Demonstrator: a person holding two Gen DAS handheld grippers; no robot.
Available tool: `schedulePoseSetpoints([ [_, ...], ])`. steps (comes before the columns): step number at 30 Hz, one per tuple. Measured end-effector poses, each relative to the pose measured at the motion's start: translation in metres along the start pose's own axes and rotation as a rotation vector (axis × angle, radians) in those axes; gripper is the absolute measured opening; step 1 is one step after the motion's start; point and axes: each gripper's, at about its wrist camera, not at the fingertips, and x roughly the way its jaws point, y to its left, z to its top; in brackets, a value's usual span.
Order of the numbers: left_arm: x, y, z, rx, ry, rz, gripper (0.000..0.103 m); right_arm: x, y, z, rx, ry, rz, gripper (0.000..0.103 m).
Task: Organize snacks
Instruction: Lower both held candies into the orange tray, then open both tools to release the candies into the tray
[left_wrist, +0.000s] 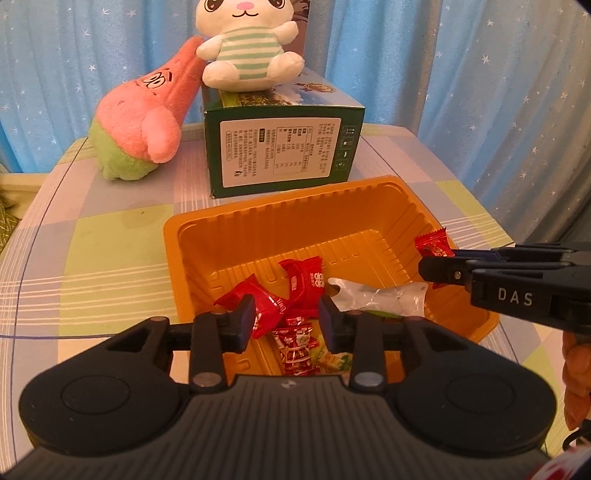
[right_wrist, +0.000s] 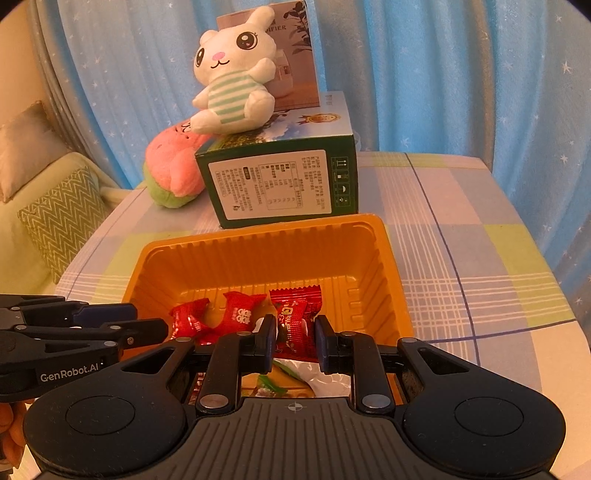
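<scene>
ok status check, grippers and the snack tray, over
Left gripper open, empty, over the orange tray. Right gripper shut on red snack packet above tray. Nothing blocking.

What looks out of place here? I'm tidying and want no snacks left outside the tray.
Nothing is spilled: the snack packets lie loose inside the orange tray, and one red packet is in the right gripper above it. Only the pink plush looks askew, tipped against the green box.
</scene>
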Motion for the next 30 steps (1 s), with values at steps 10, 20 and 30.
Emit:
schedulePoseSetpoints([
  [10, -0.006, 0.0, -0.001, 0.008, -0.006, 0.002, 0.035, -0.003, 0.01, 0.001, -0.011, 0.0, 0.012, 0.023],
  [20, -0.006, 0.001, -0.002, 0.01, -0.006, 0.002, 0.035, -0.002, 0.013, 0.002, -0.015, 0.002, 0.014, 0.023],
  [30, -0.008, 0.003, -0.004, 0.017, -0.008, 0.019, 0.038, 0.003, 0.001, 0.004, 0.078, -0.008, 0.043, 0.023],
])
